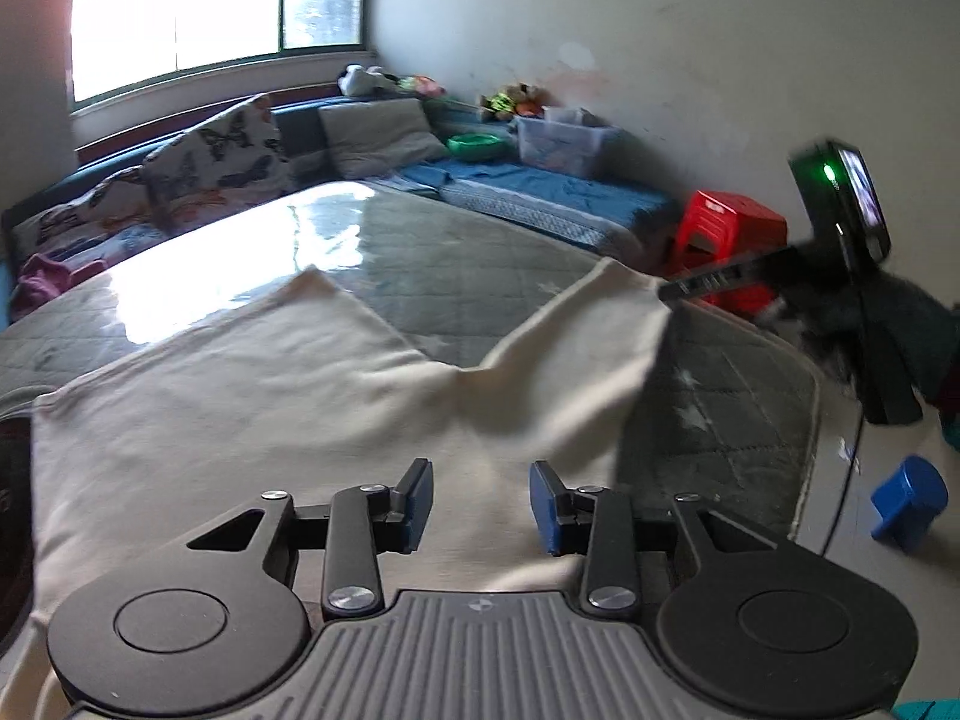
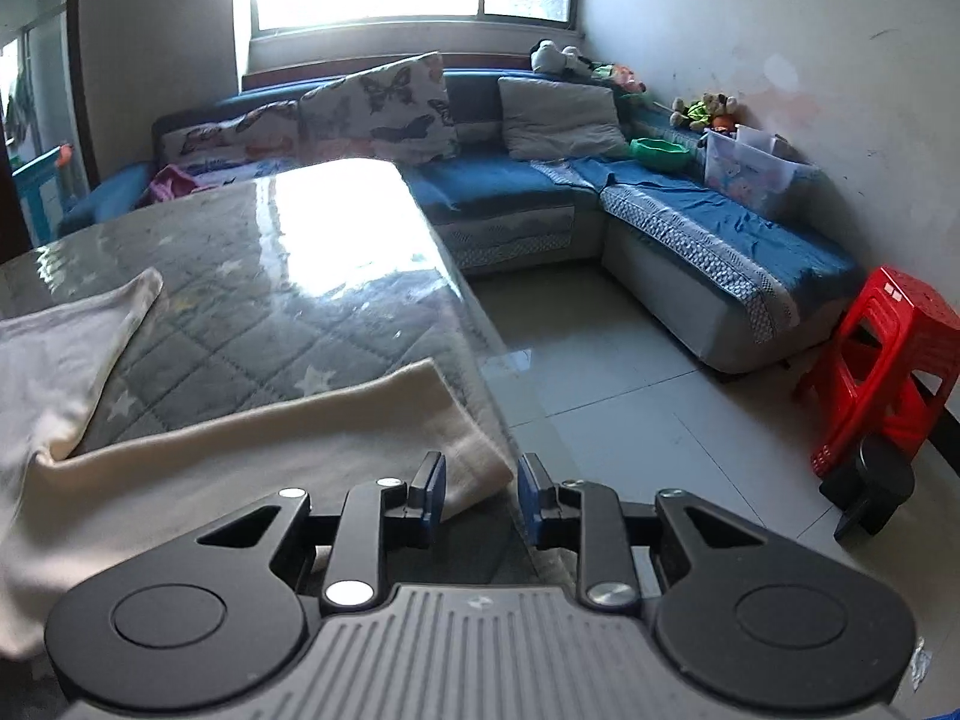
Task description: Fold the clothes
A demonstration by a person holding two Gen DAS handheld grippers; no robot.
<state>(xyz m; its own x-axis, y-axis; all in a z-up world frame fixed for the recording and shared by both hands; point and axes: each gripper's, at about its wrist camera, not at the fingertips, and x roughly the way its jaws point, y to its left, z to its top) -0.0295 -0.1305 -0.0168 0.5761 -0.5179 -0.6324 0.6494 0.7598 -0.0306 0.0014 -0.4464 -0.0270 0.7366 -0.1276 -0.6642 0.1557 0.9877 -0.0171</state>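
Note:
A cream garment [image 1: 240, 420] lies spread on the table [image 1: 420, 252], which has a grey quilted cover with stars under a glossy sheet. Two long parts of the garment fork away from me in a V. My left gripper [image 1: 480, 501] hovers open over the garment's near middle, with nothing between its blue pads. My right gripper [image 2: 480, 498] stands open at the table's right edge, over the end corner of the right-hand part [image 2: 420, 420]; the pads do not press the cloth. In the left wrist view the right gripper's fingers [image 1: 708, 283] look blurred beside that corner.
A blue corner sofa [image 2: 690, 222] with cushions, a green bowl [image 2: 659, 151] and a clear bin [image 2: 753, 171] lines the far wall. A red stool [image 2: 888, 360] and a black object [image 2: 873, 492] stand on the tiled floor right of the table. A small blue stool [image 1: 909, 504] stands on the floor.

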